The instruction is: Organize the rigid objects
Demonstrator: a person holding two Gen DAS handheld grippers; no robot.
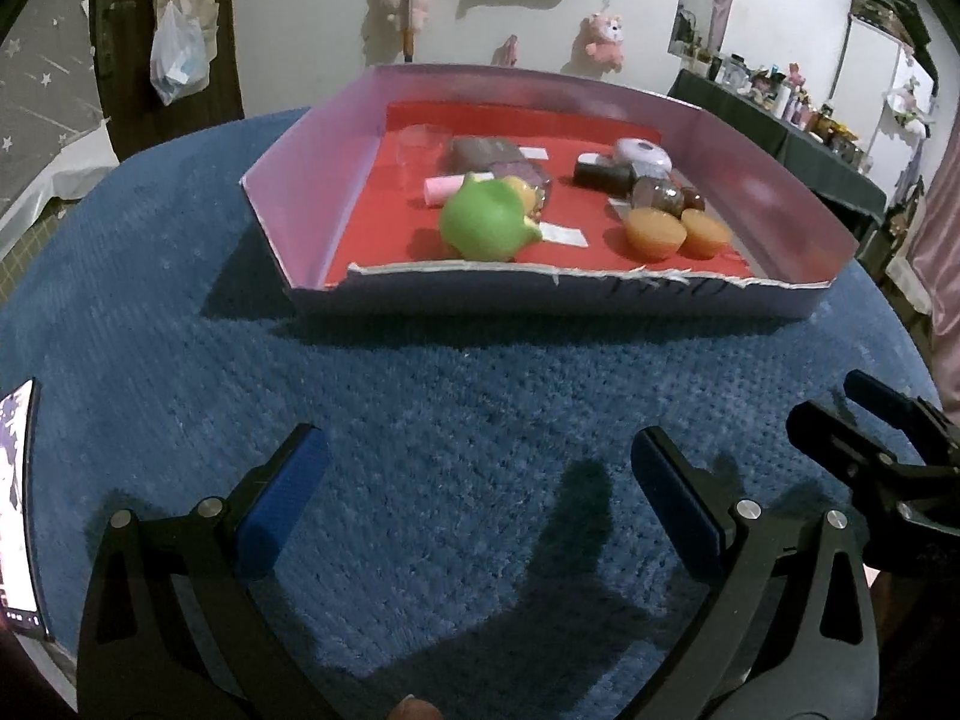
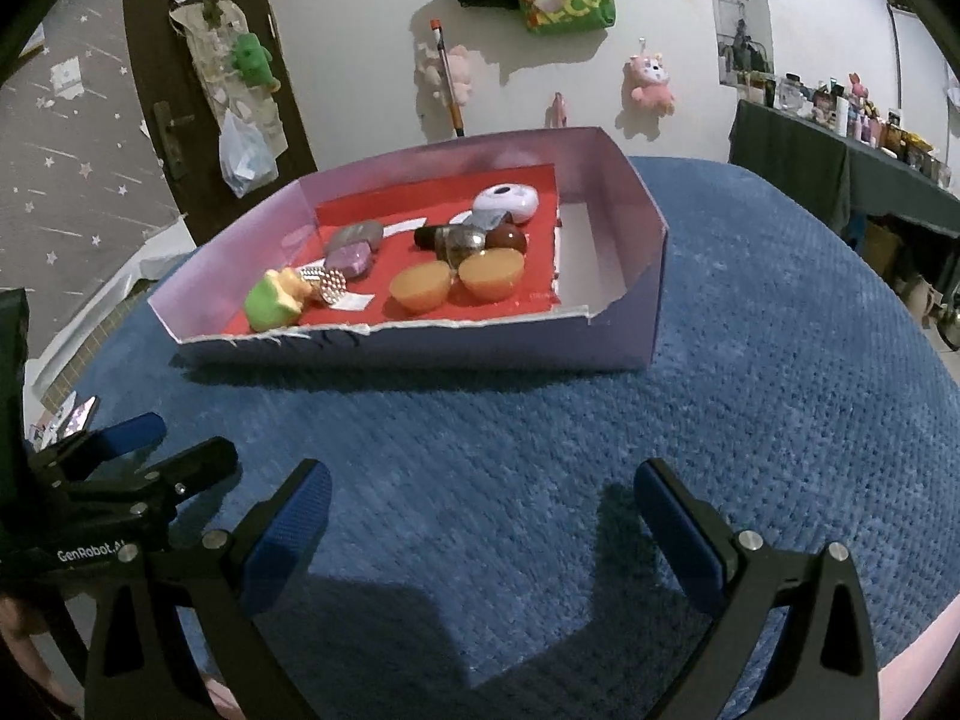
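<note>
A shallow lilac cardboard box [image 1: 312, 180] [image 2: 636, 306] with a red floor stands on the blue cloth ahead of both grippers. In it lie a green toy [image 1: 483, 222] [image 2: 270, 303], two orange half-shells [image 1: 655, 231] [image 2: 420, 288], a white-lilac round case [image 1: 641, 155] [image 2: 505, 202], a purple-grey packet [image 1: 489, 159] [image 2: 354, 246] and dark brown pieces [image 1: 660, 195] [image 2: 474, 240]. My left gripper [image 1: 477, 462] is open and empty over the cloth, well short of the box. My right gripper [image 2: 480, 492] is open and empty too.
The blue cloth [image 1: 456, 396] [image 2: 780, 360] covers the round table. A phone [image 1: 18, 510] lies at the left edge. The right gripper shows at the right of the left wrist view [image 1: 876, 438]. A dark shelf with bottles [image 2: 852, 138] stands at far right.
</note>
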